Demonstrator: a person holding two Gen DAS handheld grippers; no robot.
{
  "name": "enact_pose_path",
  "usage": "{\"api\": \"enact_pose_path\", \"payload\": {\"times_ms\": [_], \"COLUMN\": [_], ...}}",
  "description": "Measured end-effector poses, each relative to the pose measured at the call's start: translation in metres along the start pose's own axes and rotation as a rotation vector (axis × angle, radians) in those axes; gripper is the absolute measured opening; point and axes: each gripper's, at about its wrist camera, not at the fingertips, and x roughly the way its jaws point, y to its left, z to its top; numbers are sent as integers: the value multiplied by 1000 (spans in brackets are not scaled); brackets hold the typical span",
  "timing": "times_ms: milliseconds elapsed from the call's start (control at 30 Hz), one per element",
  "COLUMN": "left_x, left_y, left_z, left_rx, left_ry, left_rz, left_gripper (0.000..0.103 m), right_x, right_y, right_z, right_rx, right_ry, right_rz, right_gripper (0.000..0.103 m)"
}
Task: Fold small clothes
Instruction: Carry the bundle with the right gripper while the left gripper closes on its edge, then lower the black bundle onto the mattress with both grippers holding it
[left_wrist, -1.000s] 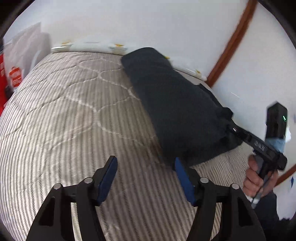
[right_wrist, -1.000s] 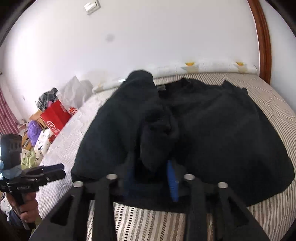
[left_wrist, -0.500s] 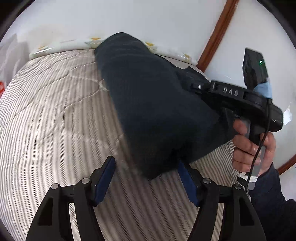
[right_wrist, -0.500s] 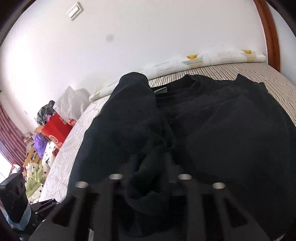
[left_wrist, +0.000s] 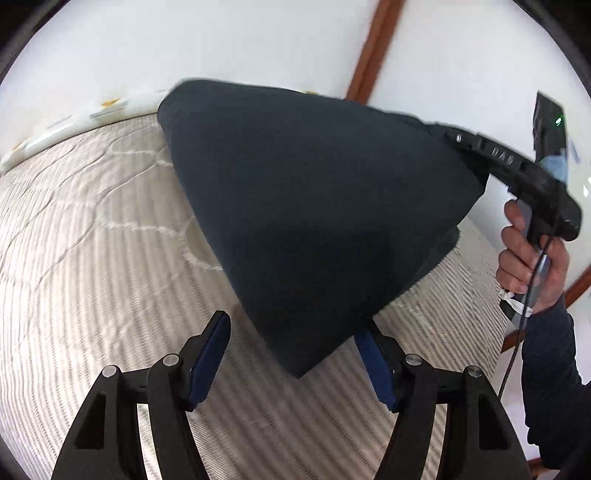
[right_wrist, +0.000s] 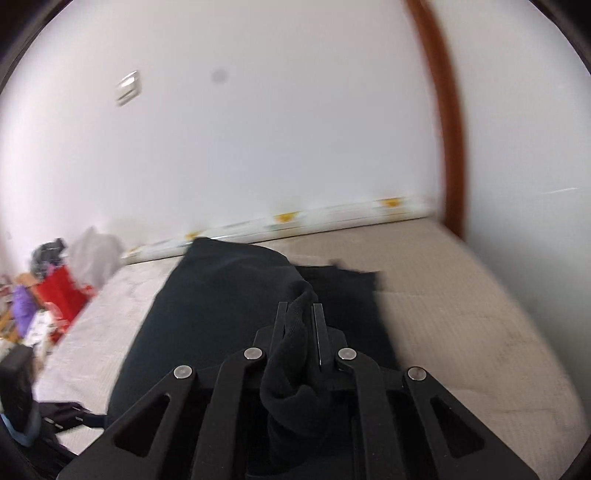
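A black sweater (left_wrist: 314, 203) lies on the striped mattress (left_wrist: 92, 258), with one side pulled up into a taut tent. My right gripper (right_wrist: 300, 306) has a bunched fold of the sweater (right_wrist: 221, 295) pinched between its pads, and its jaws are still closing. In the left wrist view the right gripper's handle (left_wrist: 535, 184) shows at the right, held by a hand (left_wrist: 532, 266). My left gripper (left_wrist: 291, 325) is open, low over the mattress. The lifted sweater's lower corner hangs between its blue pads (left_wrist: 210, 350) and covers the right fingertip. No pad presses on it.
A rolled white mat with yellow prints (right_wrist: 332, 218) lies along the wall at the mattress's far edge. A brown wooden frame (right_wrist: 450, 147) rises at the right. A red box and piled clutter (right_wrist: 59, 295) stand on the floor to the left.
The right gripper has shut on a bunch of the sweater and raised it, drawing the cloth up. The left gripper has slid in under the sweater's lower corner, still open.
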Motion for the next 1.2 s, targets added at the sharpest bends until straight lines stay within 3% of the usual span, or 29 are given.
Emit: {"api": "enact_pose_path", "payload": {"times_ms": [133,333,400,467,500,567,633,733,867,1033,1200], "left_x": [6,20,15,14,11,9,8,-1,-20,-35,-61], "left_y": [-15,-23,-21,-14,-10,-5,-3,-1,5,43,75], "left_z": [1,8,7,5,4,5,6,7,8,9,-3], "left_rx": [21,-8,-16,-39,-57,-83,-94,-99,-105,-190,-222], "left_ry": [-11,-10,-22,-23,-26,-40,-46,-73,-125,-130,-150], "left_rz": [6,45,58,59,61,79,91,90,152,161,234], "left_gripper": [67,65,59,50,48,32,27,20,17,16,16], "right_x": [8,21,18,17,18,22,31,40,50,73,105], "right_y": [-44,-48,-48,-48,-49,-48,-48,-42,-21,7,51], "right_z": [-22,-40,-41,-41,-42,-46,-49,-51,-47,-40,-29], "right_rx": [87,119,125,129,130,142,153,163,132,141,123], "right_ry": [76,150,159,180,194,213,246,247,237,256,286], "right_rz": [-44,-39,-43,-46,-51,-61,-41,20,-4,63,123], "right_gripper": [8,12,16,33,37,41,40,11,10,10,10]}}
